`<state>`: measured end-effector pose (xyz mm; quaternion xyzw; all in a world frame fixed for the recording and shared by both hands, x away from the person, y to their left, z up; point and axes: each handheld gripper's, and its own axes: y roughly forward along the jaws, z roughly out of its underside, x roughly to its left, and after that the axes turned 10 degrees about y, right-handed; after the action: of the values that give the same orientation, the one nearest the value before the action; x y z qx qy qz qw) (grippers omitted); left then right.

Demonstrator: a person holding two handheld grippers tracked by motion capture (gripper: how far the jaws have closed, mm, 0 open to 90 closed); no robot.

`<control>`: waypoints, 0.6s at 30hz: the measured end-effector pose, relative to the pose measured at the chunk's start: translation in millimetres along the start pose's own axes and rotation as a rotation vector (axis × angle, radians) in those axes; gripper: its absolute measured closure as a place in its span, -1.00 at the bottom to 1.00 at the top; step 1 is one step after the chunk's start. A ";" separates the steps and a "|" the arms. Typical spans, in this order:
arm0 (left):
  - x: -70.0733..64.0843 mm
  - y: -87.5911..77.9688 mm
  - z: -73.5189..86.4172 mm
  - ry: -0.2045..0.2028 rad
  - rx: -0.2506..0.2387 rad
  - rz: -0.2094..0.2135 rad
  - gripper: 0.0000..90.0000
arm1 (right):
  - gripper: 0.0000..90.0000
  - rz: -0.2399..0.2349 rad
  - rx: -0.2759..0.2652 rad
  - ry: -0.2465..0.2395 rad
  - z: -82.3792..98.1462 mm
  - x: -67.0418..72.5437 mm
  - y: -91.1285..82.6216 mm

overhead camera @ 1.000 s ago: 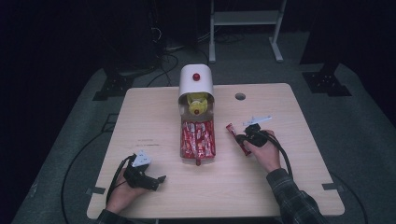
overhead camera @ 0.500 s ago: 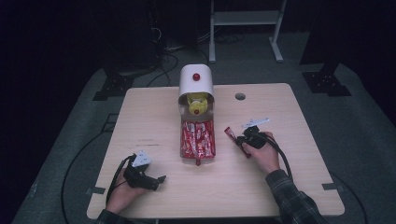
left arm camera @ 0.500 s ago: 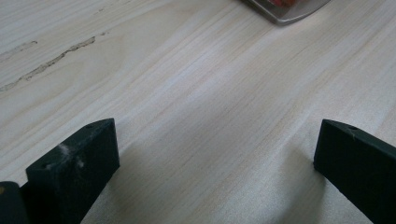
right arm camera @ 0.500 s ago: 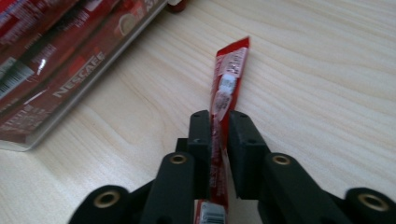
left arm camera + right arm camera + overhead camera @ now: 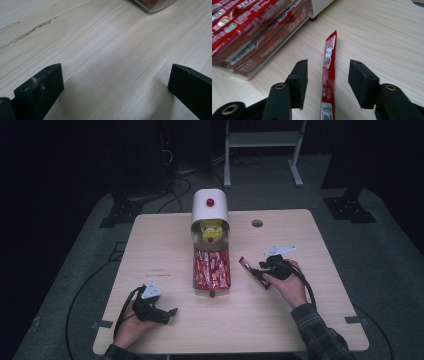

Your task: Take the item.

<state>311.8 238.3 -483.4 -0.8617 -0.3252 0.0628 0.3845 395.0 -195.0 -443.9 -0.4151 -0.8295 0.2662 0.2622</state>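
Observation:
A red stick sachet (image 5: 329, 75) lies flat on the wooden table, just right of the clear tray (image 5: 249, 72) that holds several more red sachets. My right gripper (image 5: 329, 70) is open, one jaw on each side of the sachet and neither touching it. In the high view the sachet (image 5: 248, 268) points away from the right gripper (image 5: 260, 272). My left gripper (image 5: 170, 314) rests open at the table's near left, with bare wood between its jaws (image 5: 115, 75).
A white dispenser (image 5: 210, 207) with a red knob stands at the back centre and feeds the tray (image 5: 194, 270). A round cable hole (image 5: 257, 223) is at the back right. A corner of the tray (image 5: 155, 6) shows far ahead of the left gripper.
The right hand has shifted only slightly beside the tray, with the sachet still at its jaws. The left gripper has not moved.

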 end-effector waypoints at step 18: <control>0.0 0.1 0.1 0.000 -0.002 -0.001 -1.00 | -0.32 0.032 -0.054 0.004 21.8 -12.7 -39.4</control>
<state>311.8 238.3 -483.5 -0.8619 -0.3255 0.0624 0.3837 365.6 -230.7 -436.3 -0.4358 -0.8291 0.2470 0.2484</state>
